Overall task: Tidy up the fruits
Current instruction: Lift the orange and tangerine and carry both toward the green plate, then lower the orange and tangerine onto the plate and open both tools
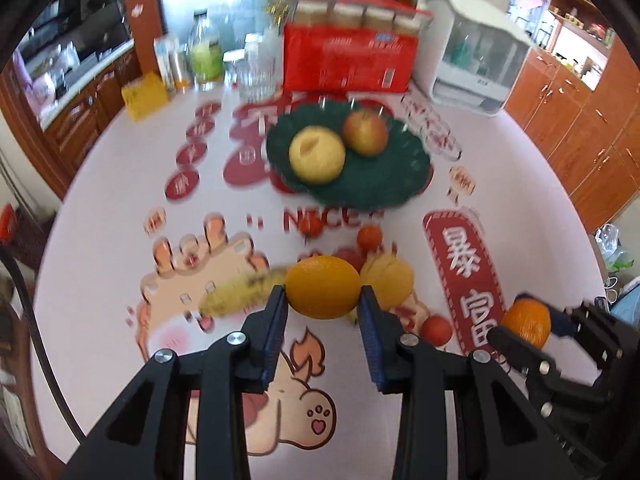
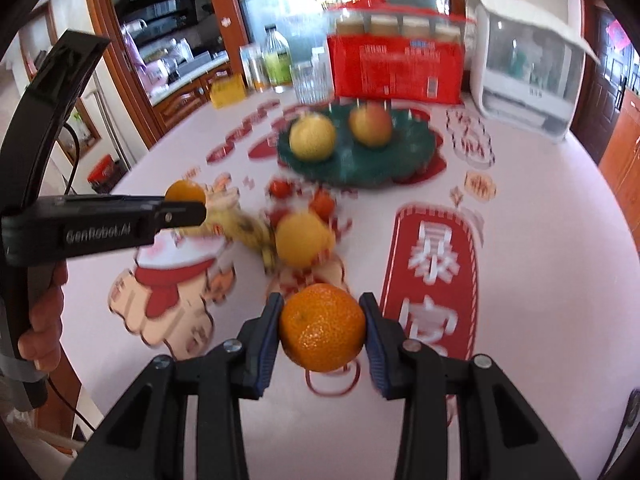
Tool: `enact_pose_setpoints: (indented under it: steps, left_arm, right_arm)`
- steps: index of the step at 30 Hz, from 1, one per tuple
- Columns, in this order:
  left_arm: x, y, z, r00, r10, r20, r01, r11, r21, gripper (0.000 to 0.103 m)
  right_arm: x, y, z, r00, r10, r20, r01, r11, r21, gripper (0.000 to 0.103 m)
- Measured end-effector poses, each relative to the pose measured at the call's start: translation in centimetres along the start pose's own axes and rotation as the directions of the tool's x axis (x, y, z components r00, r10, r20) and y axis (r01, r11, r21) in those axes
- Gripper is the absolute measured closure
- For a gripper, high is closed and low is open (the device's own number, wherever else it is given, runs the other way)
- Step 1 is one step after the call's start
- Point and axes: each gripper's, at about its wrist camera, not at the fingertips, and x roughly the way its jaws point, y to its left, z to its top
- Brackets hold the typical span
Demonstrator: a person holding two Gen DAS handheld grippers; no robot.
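My left gripper [image 1: 323, 294] is shut on a yellow-orange citrus fruit [image 1: 322, 287] and holds it above the table. My right gripper [image 2: 322, 328] is shut on an orange mandarin [image 2: 322, 328]; it also shows at the right in the left wrist view [image 1: 527, 322]. A dark green plate [image 1: 380, 184] farther back holds a yellow pear [image 1: 317, 154] and a red-yellow apple [image 1: 365, 132]. On the table lie a banana [image 1: 240, 288], a yellow fruit [image 1: 390, 278] and small red tomatoes [image 1: 370, 237].
A red box [image 1: 348, 60], a white appliance [image 1: 476, 52], a glass [image 1: 256, 76], bottles [image 1: 206, 52] and a yellow box [image 1: 145, 94] stand along the table's far edge. Wooden cabinets [image 1: 580, 128] are to the right.
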Motion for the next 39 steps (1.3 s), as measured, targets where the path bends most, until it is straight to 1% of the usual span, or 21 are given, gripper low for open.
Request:
enact_pose_setpoints:
  steps: [3, 8, 10, 15, 17, 19, 23, 27, 30, 34, 39]
  left_arm:
    - [-1.9, -0.2, 1.8, 1.0, 0.003, 0.025, -0.003, 1.0, 0.031, 0.069]
    - [-4.5, -0.5, 5.5, 0.998, 0.004, 0.067, -0.009, 0.997, 0.078, 0.069]
    - [-5.5, -0.6, 7.2, 0.996, 0.011, 0.09, -0.019, 0.995, 0.095, 0.069]
    - [-7.8, -0.7, 11.8, 0.987, 0.015, 0.158, -0.038, 0.989, 0.142, 0.069]
    - [-8.1, -0.8, 13.6, 0.982, 0.035, 0.184, -0.066, 0.984, 0.165, 0.069]
    - [-8.0, -1.0, 15.2, 0.98, 0.043, 0.194, -0.079, 0.98, 0.182, 0.069]
    - [-6.8, -1.1, 18.3, 0.979, 0.039, 0.2, -0.082, 0.974, 0.211, 0.069]
    - [-4.5, -1.4, 20.4, 0.978, 0.044, 0.202, -0.095, 0.965, 0.246, 0.069]
    - [-1.9, -1.3, 21.4, 0.984, 0.031, 0.176, -0.077, 0.963, 0.259, 0.069]
    - [1.9, -1.2, 22.4, 0.991, 0.022, 0.133, -0.059, 0.959, 0.277, 0.069]
    - [7.1, -1.1, 22.9, 0.998, -0.008, 0.064, -0.011, 0.956, 0.294, 0.069]
  right_arm:
    - [-1.3, -0.2, 2.5, 1.0, 0.005, 0.031, -0.004, 1.0, -0.012, 0.064]
    - [-3.6, -0.9, 7.7, 0.995, 0.031, 0.095, -0.03, 0.999, -0.011, 0.064]
    - [-4.6, -1.2, 10.3, 0.992, 0.035, 0.12, -0.034, 0.999, -0.011, 0.064]
    - [-5.9, -1.9, 15.5, 0.985, 0.018, 0.171, -0.017, 1.0, -0.01, 0.064]
    - [-6.3, -2.0, 17.5, 0.981, 0.002, 0.194, 0.003, 1.0, -0.022, 0.064]
    - [-6.2, -2.0, 19.5, 0.978, -0.019, 0.206, 0.027, 0.999, -0.037, 0.064]
    - [-5.0, -2.0, 22.1, 0.977, -0.056, 0.206, 0.069, 0.996, -0.057, 0.064]
    - [-2.4, -1.9, 23.5, 0.979, -0.091, 0.184, 0.104, 0.992, -0.064, 0.064]
    - [0.9, -2.6, 23.6, 0.987, -0.093, 0.129, 0.099, 0.994, -0.041, 0.064]
    - [5.2, -3.7, 22.5, 0.993, -0.106, 0.057, 0.107, 0.994, -0.009, 0.064]
    - [9.9, -4.9, 20.5, 0.994, -0.108, -0.022, 0.108, 0.994, 0.026, 0.064]
